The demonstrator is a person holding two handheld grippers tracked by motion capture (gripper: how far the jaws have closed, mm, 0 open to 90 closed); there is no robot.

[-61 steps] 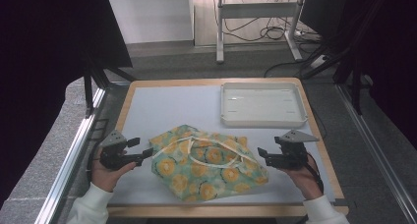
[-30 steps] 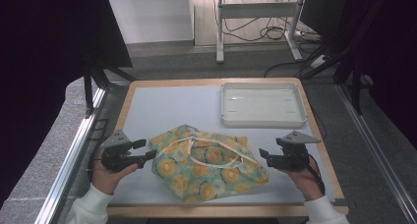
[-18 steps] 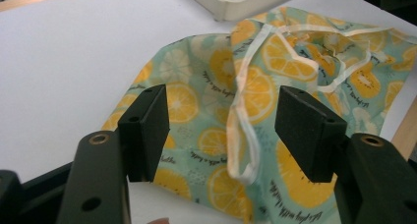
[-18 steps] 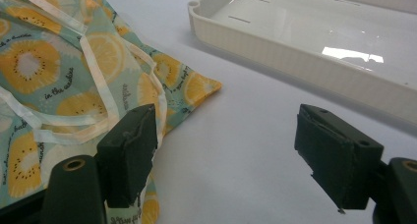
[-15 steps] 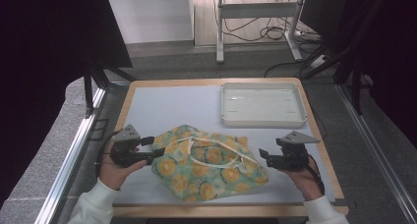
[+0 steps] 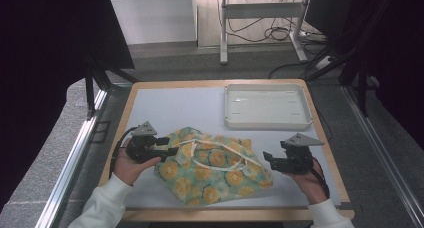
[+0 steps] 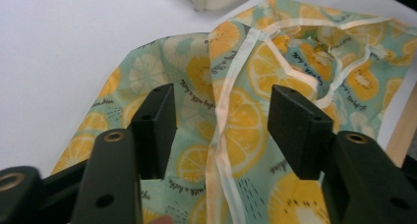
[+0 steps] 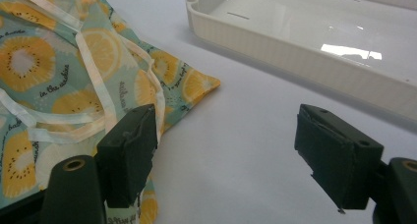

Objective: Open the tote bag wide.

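A crumpled cloth bag (image 6: 212, 170) printed with yellow and orange citrus slices on pale green lies on the near half of the surface (image 6: 170, 108), roughly midway between the two hands, with its cream drawstring ribbon (image 6: 220, 150) looped loosely across its top folds. The left gripper (image 6: 167, 149) reaches in from the bag's left edge, its black jaws lying over the fabric; in the left gripper view those jaws stand apart on either side of a raised fold and a run of the ribbon (image 7: 221, 135). They have just been closing, the cloth sits between them, but the pads do not yet press it, so the left jaws count as released. The left hand (image 6: 131, 164) holds that gripper low over the surface, a white sleeve (image 6: 102, 208) trailing back to the near edge. The right gripper (image 6: 267, 160) sits just beside the bag's right corner, its jaws spread wide with nothing between them; in the right gripper view the near corner of the bag (image 8: 196, 86) lies beside one jaw, and bare surface shows in the gap. The right hand (image 6: 305, 174) rests near the surface's right edge. Farther back on the right, well apart from the bag, stands a shallow white tray (image 6: 265, 122).
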